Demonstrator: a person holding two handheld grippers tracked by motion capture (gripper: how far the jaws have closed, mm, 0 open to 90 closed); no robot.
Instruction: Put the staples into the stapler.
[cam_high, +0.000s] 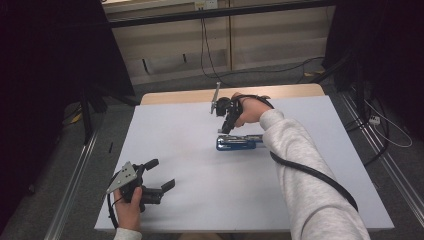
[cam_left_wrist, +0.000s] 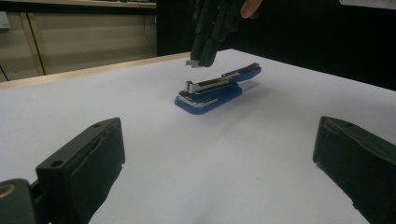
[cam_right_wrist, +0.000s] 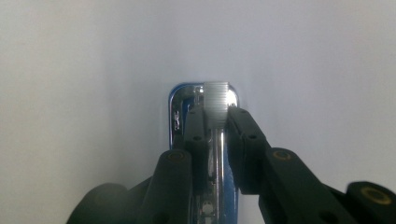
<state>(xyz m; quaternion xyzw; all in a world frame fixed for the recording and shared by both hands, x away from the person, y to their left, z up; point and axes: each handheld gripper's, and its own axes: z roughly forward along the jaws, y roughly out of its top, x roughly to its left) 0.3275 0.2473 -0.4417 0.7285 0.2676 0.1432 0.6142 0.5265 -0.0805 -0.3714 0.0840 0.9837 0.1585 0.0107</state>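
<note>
A blue stapler (cam_high: 240, 143) lies on the white table (cam_high: 190, 200), right of centre, with its metal staple channel showing on top. My right gripper (cam_high: 225, 129) points down over the stapler's left end, shut on a short silver strip of staples (cam_right_wrist: 216, 100). In the right gripper view the strip hangs just above the stapler's rounded blue nose (cam_right_wrist: 173, 105). The left gripper view shows the stapler (cam_left_wrist: 210, 91) with that strip (cam_left_wrist: 192, 62) held a little above it. My left gripper (cam_high: 161, 173) rests near the table's front left corner, open with nothing between its jaws.
A wooden strip (cam_high: 170, 95) edges the table's far side. Beyond it are pale wall panels and cables (cam_high: 210, 60) on the grey floor. Metal rails (cam_high: 75, 175) run along both sides of the table, with dark curtains behind them.
</note>
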